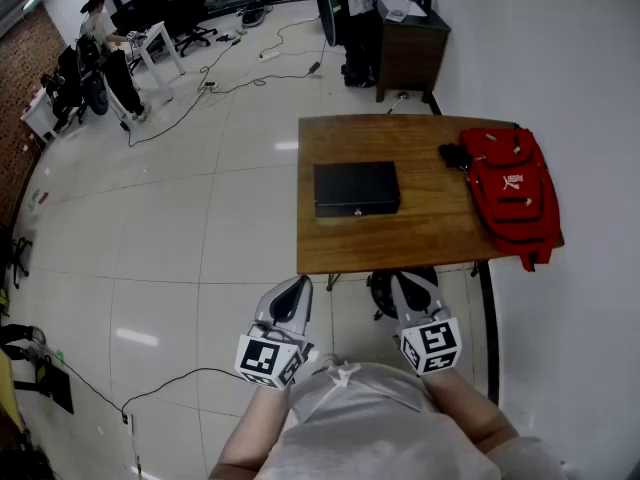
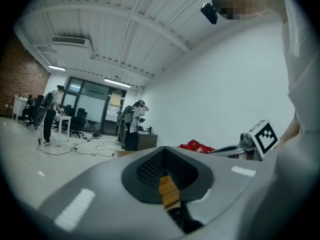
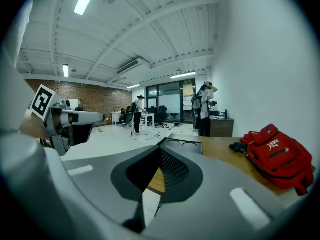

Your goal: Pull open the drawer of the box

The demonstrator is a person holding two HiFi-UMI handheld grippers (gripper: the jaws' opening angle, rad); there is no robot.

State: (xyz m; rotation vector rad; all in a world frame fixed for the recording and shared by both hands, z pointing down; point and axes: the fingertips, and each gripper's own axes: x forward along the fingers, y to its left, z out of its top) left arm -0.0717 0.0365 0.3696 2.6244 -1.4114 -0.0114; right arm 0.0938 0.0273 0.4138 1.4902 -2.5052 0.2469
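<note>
Left gripper [image 1: 298, 284] is hovering just off the near edge of the wooden table [image 1: 430, 238], its jaws together with nothing between them. Black box [image 1: 356, 188] is lying on the table's left half, well apart from both grippers. Right gripper [image 1: 401, 281] is hovering likewise, jaws together and empty; red backpack [image 1: 512, 190] is lying at the table's right end.

Head view steeply down, gripper views level, sharing table [image 1: 350, 240]

R gripper [image 3: 160, 159] jaws together; black box [image 3: 183, 145] on table [image 3: 222, 151] ahead, red backpack [image 3: 275, 156] rt.
</note>
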